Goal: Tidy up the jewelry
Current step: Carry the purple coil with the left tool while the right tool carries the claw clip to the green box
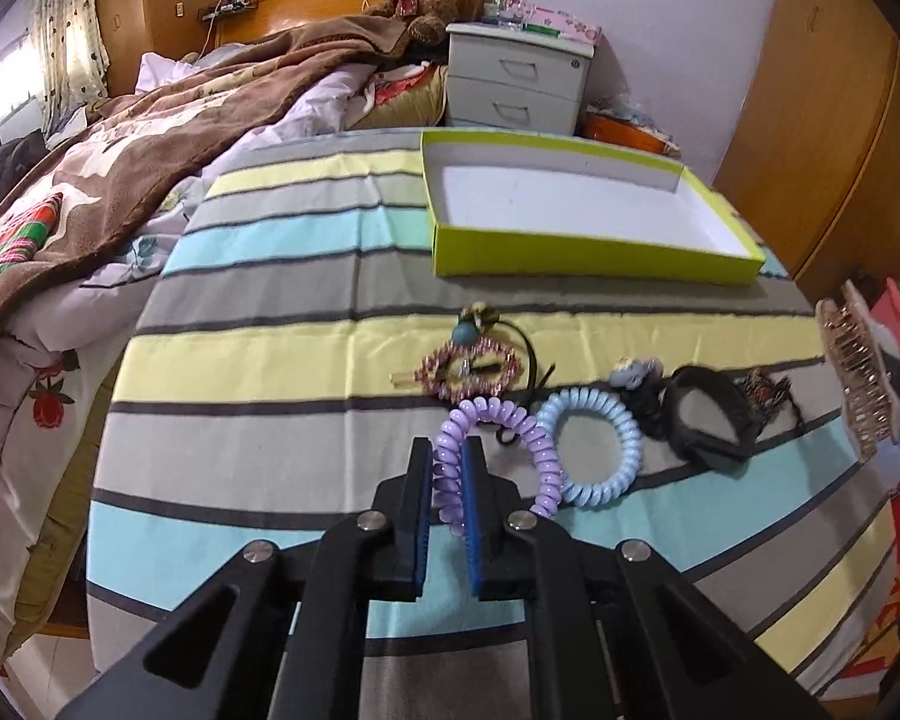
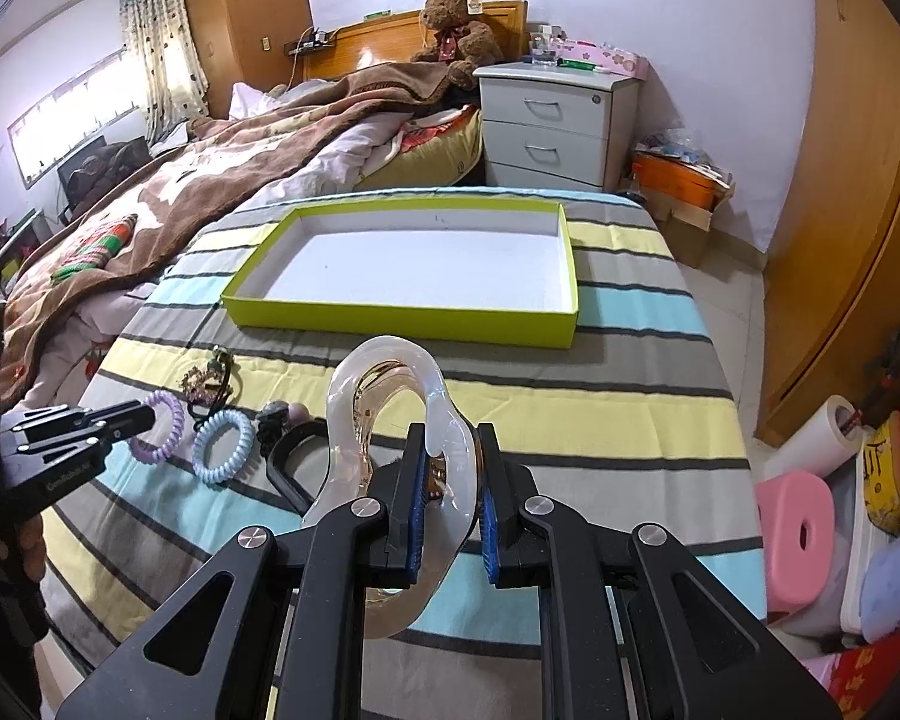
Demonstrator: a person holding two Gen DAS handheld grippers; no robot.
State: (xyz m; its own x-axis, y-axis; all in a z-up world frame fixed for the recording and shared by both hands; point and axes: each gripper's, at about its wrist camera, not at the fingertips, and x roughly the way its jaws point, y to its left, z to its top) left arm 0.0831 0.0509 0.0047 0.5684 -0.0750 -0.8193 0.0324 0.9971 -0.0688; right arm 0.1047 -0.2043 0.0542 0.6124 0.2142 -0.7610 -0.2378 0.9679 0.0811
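Jewelry and hair pieces mostly still out on the striped tabletop, none boxed yet. Green box sits at the far side, white floor bare in both views, so nothing sorted so far by my read. Biggest piece in play: clear hair claw, pinched at its base by the right hand-held gripper, lifted off the cloth and well short of the box; likely goes in first. Black band lies flat near the right end of the row, untouched. Blue spiral tie lies just beside the purple spiral tie, the two touching or nearly so. Left hand-held gripper is clamped on the left side of the purple coil, pads pressing it; can't tell if it is off the cloth yet. Pink glitter clip and a teal bead tie sit behind the coils, nearer the box; a small grey charm piece and a dark patterned bit lie either side of the black band. Two items gripped, none delivered; about six loose ones left to move.
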